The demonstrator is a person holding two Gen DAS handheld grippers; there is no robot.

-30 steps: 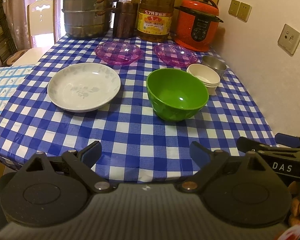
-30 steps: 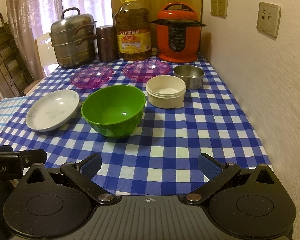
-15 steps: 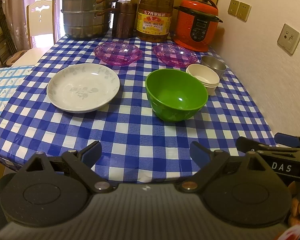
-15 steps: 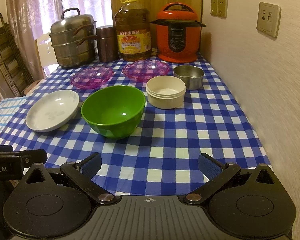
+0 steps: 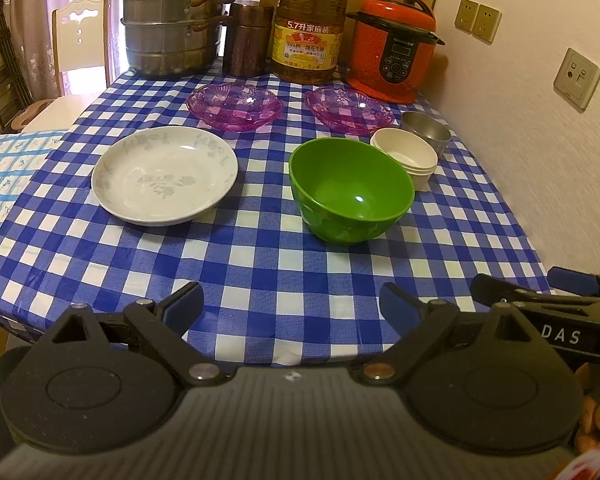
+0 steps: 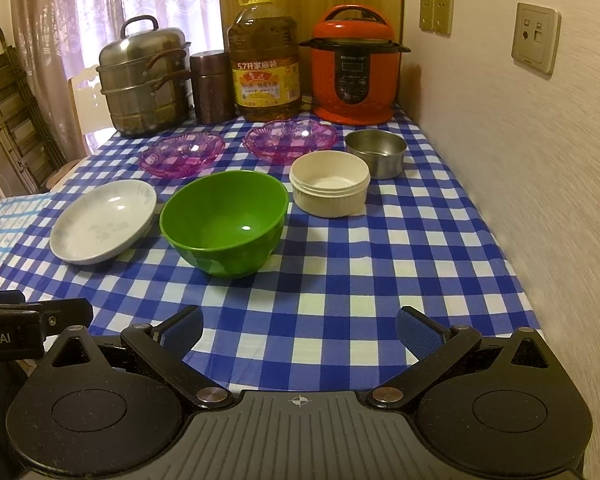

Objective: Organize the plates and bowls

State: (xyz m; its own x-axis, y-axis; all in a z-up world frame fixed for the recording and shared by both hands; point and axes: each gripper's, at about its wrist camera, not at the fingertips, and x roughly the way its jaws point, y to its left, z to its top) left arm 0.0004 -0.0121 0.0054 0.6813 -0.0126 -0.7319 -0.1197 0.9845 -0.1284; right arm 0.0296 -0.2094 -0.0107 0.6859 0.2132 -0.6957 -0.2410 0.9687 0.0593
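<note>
A white floral plate (image 5: 164, 174) (image 6: 102, 220) lies at the left of the checked table. A green bowl (image 5: 350, 190) (image 6: 224, 220) stands to its right. Behind the bowl are stacked cream bowls (image 5: 406, 156) (image 6: 330, 186) and a small steel bowl (image 5: 426, 130) (image 6: 376, 152). Two pink glass dishes (image 5: 234, 104) (image 5: 348, 108) (image 6: 182, 154) (image 6: 292, 140) lie further back. My left gripper (image 5: 290, 300) is open and empty over the table's near edge. My right gripper (image 6: 300, 320) is open and empty, to the right of the left one.
A steel steamer pot (image 5: 172, 20), a copper canister (image 5: 246, 38), an oil bottle (image 5: 310, 26) and a red pressure cooker (image 5: 392, 48) line the back. A wall (image 6: 520, 140) runs along the right side. A chair (image 5: 80, 40) stands at the far left.
The left wrist view has shifted slightly. Nothing on the table has moved and both grippers stay open.
</note>
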